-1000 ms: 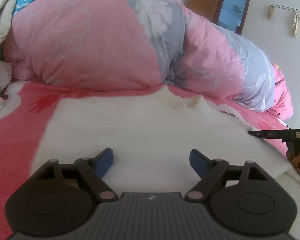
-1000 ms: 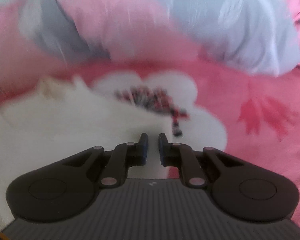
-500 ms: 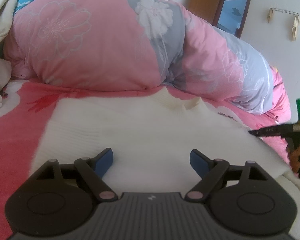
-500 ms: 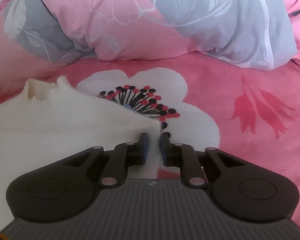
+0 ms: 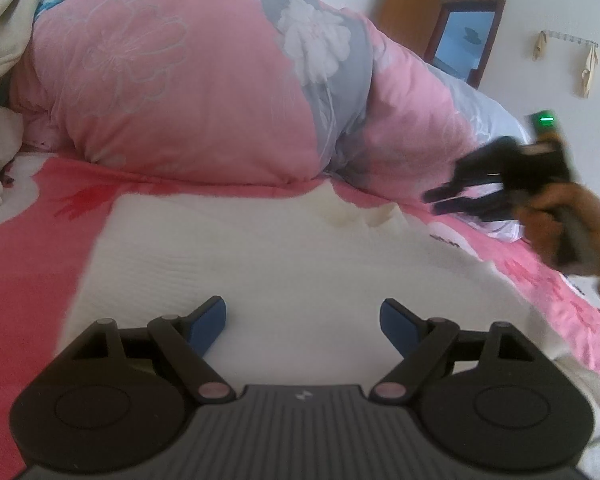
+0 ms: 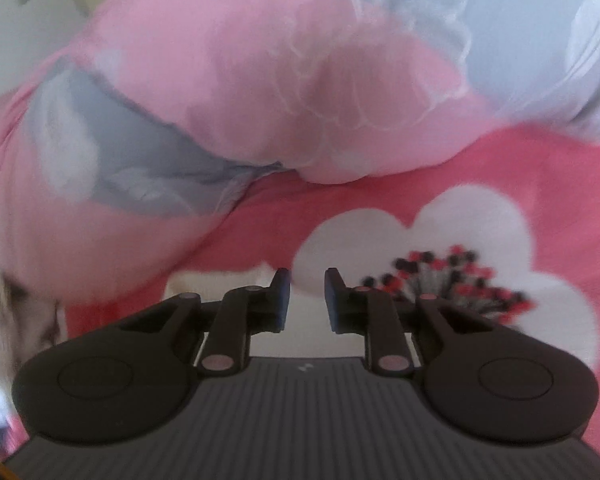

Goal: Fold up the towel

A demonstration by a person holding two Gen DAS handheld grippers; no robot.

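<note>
Cream bedding [image 5: 0, 20]: sitting at the far left edge, as it was a second ago.
Quilt [image 5: 180, 92]: pink and grey, lying bunched behind the towel, unchanged.
Bedsheet [image 5: 28, 240]: pink with white flowers, spreading under everything.
Towel [image 5: 280, 256]: white, lying flat on the bedsheet, filling the middle of the left view, with its far edge still rumpled.
Left gripper [image 5: 302, 318]: hovering over the towel's near part, jaws standing wide as before, gripping nothing.
Right gripper [image 6: 307, 294]: jaws opening with nothing between them; a second ago they were almost shut at the towel's edge. In the left view it is now showing higher, blurred, above the towel's right corner.
Hand [image 5: 572, 220]: gripping the right gripper's handle.
</note>
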